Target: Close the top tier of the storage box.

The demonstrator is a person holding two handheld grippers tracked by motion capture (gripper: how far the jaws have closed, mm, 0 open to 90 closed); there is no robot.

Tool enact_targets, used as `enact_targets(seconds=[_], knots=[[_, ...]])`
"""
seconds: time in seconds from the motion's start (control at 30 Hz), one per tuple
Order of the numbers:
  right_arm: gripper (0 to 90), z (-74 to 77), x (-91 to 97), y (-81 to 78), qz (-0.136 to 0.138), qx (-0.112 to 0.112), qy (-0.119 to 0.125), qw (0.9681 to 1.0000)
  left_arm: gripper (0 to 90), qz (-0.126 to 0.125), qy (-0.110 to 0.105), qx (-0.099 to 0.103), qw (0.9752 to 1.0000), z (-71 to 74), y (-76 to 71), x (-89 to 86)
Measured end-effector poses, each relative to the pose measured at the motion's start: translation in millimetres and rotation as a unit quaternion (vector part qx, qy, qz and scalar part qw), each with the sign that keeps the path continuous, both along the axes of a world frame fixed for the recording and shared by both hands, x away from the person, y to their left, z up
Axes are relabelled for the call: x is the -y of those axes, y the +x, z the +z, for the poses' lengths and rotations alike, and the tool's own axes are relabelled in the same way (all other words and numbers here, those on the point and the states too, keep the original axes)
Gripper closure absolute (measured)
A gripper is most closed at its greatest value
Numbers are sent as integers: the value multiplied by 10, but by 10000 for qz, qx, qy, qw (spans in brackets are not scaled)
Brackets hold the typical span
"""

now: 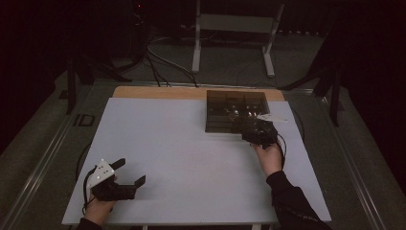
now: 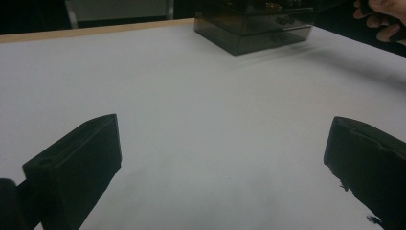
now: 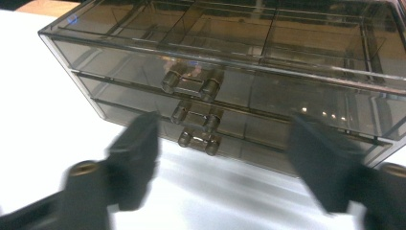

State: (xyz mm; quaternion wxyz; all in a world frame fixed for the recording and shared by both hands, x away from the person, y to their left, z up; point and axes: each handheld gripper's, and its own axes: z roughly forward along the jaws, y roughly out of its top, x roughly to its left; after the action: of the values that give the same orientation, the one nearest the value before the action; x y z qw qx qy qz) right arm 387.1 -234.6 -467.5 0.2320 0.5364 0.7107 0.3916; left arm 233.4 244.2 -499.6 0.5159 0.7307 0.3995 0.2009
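Three shallow drawers, stacked one above another, make up the front of a smoked transparent drawer box (image 3: pixel 230 91) that stands at the far right of the white table (image 1: pixel 182 153); all three are pushed in. Each drawer carries one bar handle with two round studs: the top handle (image 3: pixel 192 83), the middle handle (image 3: pixel 197 115) and the bottom handle (image 3: pixel 199 141), lined up in a column. On top of the box lies an open tray split into several compartments; through the tinted walls no contents can be made out, and what the drawers hold cannot be told.

Right gripper (image 3: pixel 222 160), in the right gripper view: its two black jaws stand wide apart, blurred, just in front of the drawer fronts, with the lower handles seen between them; the pads press on nothing. In the high view the right gripper (image 1: pixel 258 130) sits at the near right corner of the box, the right hand (image 1: pixel 269 158) behind it.

Left gripper (image 2: pixel 222 163), in the left gripper view: jaws wide apart over bare table, holding nothing, well apart from the box (image 2: pixel 253 26). In the high view it rests low at the near left of the table (image 1: pixel 129 173).

Count: one box, three drawers, three handles, two grippers.
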Motion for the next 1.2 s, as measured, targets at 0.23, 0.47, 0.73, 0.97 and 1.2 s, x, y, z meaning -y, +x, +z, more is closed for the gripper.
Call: enact_targets(seconds=[0.23, 0.47, 0.73, 0.97, 1.2], knots=[[40, 21, -55, -37, 59, 22, 69, 10000, 0, -8, 12, 7, 10000, 2, 1, 3], [0, 98, -158, -104, 398, 181, 116, 9990, 0, -6, 4, 3, 10000, 4, 13, 14], [0, 150, -235, -117, 701, 211, 93, 9973, 0, -14, 15, -8, 10000, 2, 28, 25], [0, 170, -280, -91, 998, 67, 194, 9948, 0, -23, 13, -14, 10000, -2, 31, 29], [0, 222, -327, -123, 1237, 120, 245, 9919, 0, -33, 2, 2, 10000, -5, 21, 20]])
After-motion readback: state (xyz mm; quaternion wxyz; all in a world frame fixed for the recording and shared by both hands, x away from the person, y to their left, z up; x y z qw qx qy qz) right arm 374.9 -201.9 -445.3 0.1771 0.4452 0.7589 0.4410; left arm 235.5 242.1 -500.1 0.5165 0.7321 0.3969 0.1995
